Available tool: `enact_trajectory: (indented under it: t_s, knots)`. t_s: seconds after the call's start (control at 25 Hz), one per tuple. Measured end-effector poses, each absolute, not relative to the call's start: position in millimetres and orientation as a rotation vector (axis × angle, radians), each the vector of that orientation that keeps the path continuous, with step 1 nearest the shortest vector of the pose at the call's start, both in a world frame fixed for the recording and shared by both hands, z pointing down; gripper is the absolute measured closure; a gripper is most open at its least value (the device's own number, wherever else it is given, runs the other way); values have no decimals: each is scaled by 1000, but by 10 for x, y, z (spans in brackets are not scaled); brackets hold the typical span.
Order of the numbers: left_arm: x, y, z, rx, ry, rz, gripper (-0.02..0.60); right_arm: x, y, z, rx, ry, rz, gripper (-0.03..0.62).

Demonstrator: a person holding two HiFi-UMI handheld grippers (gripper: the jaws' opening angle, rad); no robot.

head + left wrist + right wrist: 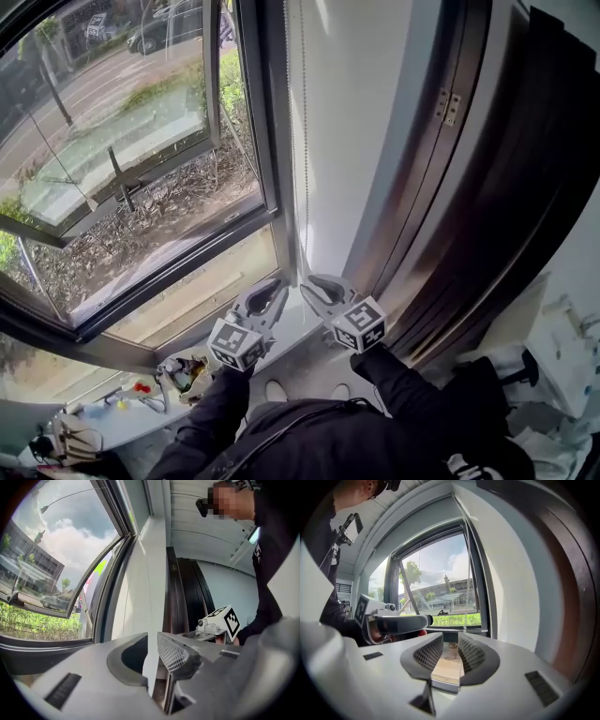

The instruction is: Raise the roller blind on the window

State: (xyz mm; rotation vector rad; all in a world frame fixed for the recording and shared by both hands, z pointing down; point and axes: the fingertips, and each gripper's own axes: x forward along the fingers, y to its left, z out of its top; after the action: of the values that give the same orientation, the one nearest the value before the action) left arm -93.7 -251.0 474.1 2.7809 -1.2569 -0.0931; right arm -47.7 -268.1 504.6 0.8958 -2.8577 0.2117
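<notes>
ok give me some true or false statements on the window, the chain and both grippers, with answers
The right gripper is clamped on the bead chain. False: its jaws stand apart, with only the sill showing between them.
The window sash stands swung open. True.
Both the right gripper and the left gripper are down by the sill. True.
In the head view the bead chain hangs left of the glass. False: it hangs right of it, against the white wall.

Glossy dark wood door frame, matt white reveal — smooth window glass.
</notes>
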Motion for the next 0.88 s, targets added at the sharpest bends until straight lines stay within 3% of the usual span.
enact_trajectory:
  t_s: [0.08,0.24,0.88]
  knots:
    - [-958,-2476,4677,2780,-1260,-113,518,-409,-2708,4853,947,-2880,196,536]
    - [-1011,-2402,4529,2780,-1276,-162,573,-321,-2679,4552,969,-2938,180,545]
    - [-839,-1875,4628,2736,-1179,-104,575,-408,-2007,4520,741,-3055,201,589]
